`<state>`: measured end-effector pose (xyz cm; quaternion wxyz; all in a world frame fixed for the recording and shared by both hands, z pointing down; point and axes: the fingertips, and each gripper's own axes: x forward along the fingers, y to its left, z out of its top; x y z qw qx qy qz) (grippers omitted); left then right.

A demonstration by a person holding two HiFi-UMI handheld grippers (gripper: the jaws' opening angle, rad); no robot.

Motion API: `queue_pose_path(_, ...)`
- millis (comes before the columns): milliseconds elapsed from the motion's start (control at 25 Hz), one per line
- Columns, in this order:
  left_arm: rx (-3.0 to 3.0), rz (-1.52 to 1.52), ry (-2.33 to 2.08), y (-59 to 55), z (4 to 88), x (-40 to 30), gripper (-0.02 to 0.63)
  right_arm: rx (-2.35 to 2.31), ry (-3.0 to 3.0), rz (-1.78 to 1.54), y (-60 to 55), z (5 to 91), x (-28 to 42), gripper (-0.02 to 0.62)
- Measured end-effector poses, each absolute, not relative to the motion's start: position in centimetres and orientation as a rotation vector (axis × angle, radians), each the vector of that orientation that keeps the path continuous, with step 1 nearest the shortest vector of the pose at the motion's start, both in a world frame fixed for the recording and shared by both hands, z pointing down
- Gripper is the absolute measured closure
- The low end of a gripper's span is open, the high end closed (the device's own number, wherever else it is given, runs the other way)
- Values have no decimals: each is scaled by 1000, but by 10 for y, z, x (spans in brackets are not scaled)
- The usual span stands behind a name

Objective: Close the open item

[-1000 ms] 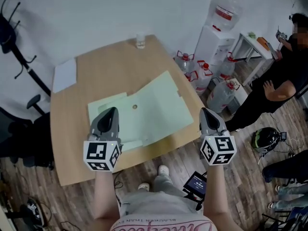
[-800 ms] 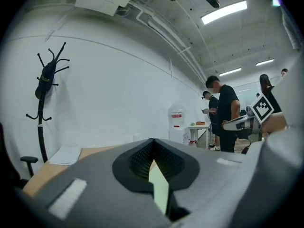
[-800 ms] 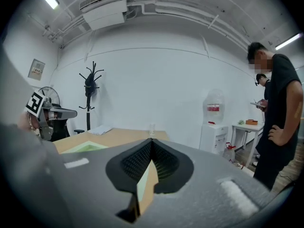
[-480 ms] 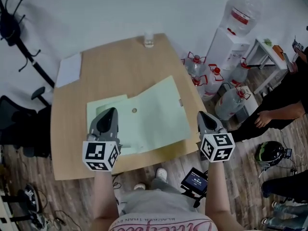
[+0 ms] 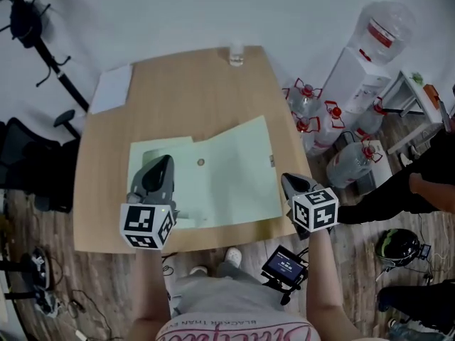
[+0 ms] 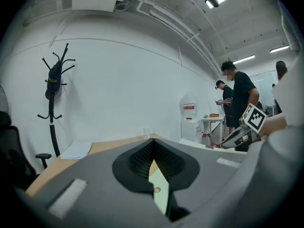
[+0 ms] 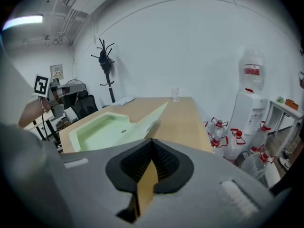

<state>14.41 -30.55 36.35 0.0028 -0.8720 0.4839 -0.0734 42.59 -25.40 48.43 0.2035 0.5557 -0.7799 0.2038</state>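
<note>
A pale green folder (image 5: 220,176) lies open on the wooden table (image 5: 192,91), its right flap spread wide and a small round fastener near the middle. My left gripper (image 5: 165,160) hovers over the folder's left part, jaws together with nothing between them. The right gripper (image 5: 286,179) hangs just off the folder's right edge, by the table's front right corner, jaws also together and empty. In the right gripper view the folder (image 7: 109,127) spreads ahead and to the left of that gripper (image 7: 152,144). In the left gripper view a strip of folder (image 6: 160,196) shows below the left gripper (image 6: 152,144).
A white sheet (image 5: 111,89) lies at the table's far left corner and a clear cup (image 5: 236,55) at the far edge. Right of the table stand a water dispenser (image 5: 370,48) and several bottles (image 5: 313,109). A chair (image 5: 28,162) and coat rack (image 5: 28,27) are left. A person (image 5: 426,183) stands right.
The head view has shifted, so the table sits further right and higher. The right gripper has drawn in toward the folder's right edge. Both grippers stay shut; the folder has not moved.
</note>
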Motion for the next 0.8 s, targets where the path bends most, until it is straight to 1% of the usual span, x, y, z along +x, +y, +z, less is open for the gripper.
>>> queue_pose_path(320, -2712, -266, 1583, -308, 371, 145, 592, 1256, -2195, 564, -268, 508, 408, 594)
queue_pose_path(800, -2671, -294, 1677, -306, 381, 122, 592, 1037, -2322, 504, -281, 499, 357, 594)
